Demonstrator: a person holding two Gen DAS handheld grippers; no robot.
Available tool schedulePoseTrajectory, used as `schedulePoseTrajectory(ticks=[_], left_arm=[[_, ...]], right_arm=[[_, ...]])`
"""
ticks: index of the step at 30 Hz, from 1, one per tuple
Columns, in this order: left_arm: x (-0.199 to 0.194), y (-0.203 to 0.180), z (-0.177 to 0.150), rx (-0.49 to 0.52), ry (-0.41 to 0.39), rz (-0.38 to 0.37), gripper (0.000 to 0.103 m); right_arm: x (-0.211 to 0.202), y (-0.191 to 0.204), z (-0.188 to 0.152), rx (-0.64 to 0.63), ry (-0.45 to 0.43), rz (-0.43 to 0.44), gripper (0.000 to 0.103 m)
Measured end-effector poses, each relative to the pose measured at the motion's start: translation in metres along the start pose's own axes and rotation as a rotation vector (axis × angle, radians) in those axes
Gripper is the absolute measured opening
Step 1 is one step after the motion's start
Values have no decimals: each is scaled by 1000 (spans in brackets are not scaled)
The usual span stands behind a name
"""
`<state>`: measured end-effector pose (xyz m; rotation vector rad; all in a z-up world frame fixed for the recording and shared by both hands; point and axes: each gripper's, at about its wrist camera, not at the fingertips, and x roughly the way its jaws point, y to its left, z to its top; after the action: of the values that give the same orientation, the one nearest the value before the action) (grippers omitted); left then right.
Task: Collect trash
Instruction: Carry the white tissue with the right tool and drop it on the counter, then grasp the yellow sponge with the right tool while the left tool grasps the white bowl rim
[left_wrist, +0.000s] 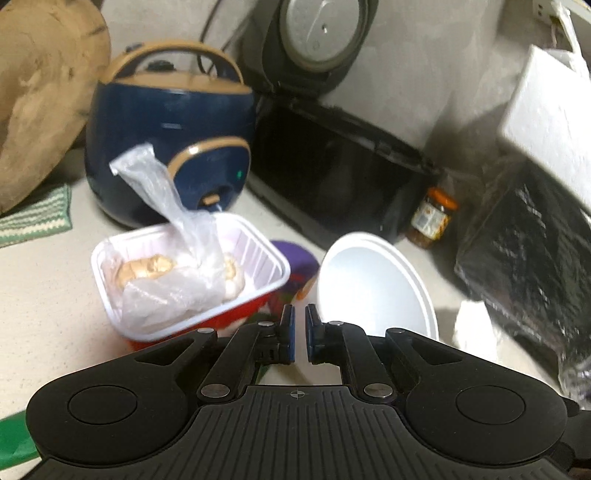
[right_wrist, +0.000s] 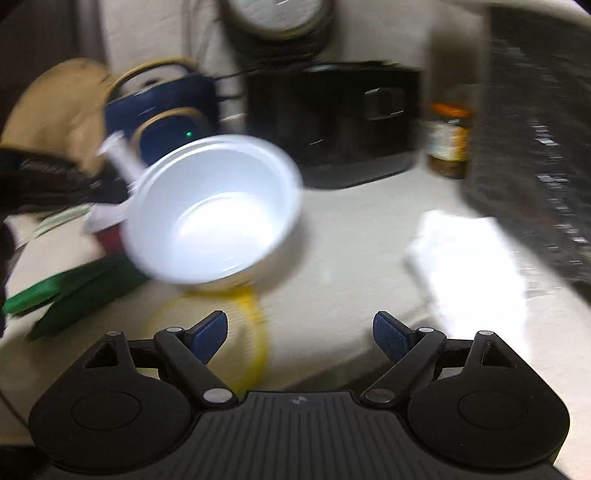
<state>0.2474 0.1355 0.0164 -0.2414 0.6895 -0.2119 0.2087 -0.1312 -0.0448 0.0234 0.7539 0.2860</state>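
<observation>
A white bowl (right_wrist: 214, 208) is seen tilted at centre left, not gripped. The right gripper (right_wrist: 300, 334) is spread wide and empty; the left gripper (left_wrist: 300, 334) is nearly closed on nothing. Crumpled tissue (right_wrist: 469, 266) at right is best approached squarely.

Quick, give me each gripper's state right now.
Left gripper: shut, nothing visible between the pads.
Right gripper: open, holding nothing; white bowl lies ahead of it.

Dark blue rice cooker with tan trim (left_wrist: 173, 147), by the wall. Black rice cooker, lid raised (left_wrist: 332, 173), beside it. Orange-capped glass jar (left_wrist: 432, 218), right of it. Round wooden board (left_wrist: 40, 96), far left. Green-and-white striped cloth (left_wrist: 37, 218), beneath its edge.
</observation>
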Motion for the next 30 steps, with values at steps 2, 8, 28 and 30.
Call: schedulePoseTrajectory(ticks=[2,8,28,30], left_arm=[[8,0,-2,-3,31,-5,9],[33,0,-7,-111,87,-62,10],[58,-41,-59,23,350,-170,12],[58,-43,-60,30,347,-165,12]], right_arm=[[6,9,-2,-5,20,28,83],[19,14,-9,10,74,24,66],[19,-41,-33,358,170,207,55],[18,-43,-35,383,181,252,39]])
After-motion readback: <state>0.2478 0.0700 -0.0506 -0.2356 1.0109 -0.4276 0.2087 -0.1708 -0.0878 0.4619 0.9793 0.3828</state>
